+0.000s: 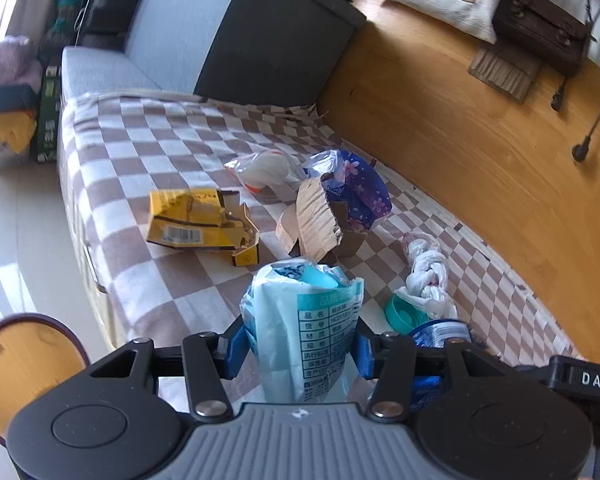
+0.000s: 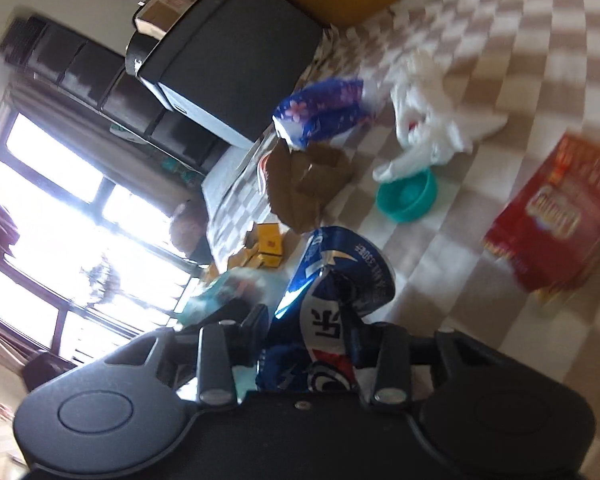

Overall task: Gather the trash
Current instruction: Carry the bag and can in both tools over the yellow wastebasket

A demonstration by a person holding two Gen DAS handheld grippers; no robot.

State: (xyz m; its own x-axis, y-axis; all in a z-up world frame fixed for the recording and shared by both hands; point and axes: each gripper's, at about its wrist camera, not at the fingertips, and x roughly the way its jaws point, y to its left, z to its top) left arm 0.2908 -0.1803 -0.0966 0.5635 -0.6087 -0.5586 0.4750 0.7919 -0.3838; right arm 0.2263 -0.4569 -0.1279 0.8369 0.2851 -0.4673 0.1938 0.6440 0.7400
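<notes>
My left gripper [image 1: 300, 350] is shut on a light-blue plastic packet [image 1: 300, 320] with a printed label, held above the checkered blanket [image 1: 140, 272]. My right gripper [image 2: 310, 344] is shut on a crushed blue drink can [image 2: 332, 280]; the can also shows in the left wrist view [image 1: 440, 332]. On the blanket lie a torn yellow carton [image 1: 196, 220], cardboard pieces [image 1: 316, 220], a purple flowered bag [image 1: 360, 188], a clear wrapper [image 1: 264, 170], a knotted white bag [image 1: 424, 276] and a teal lid [image 1: 400, 314].
A red box [image 2: 556, 216] lies on the blanket at the right of the right wrist view. A grey and black sofa arm [image 1: 236, 40] stands behind the blanket. A wooden panel [image 1: 460, 128] runs along the right side. Pale tiled floor [image 1: 16, 240] lies left.
</notes>
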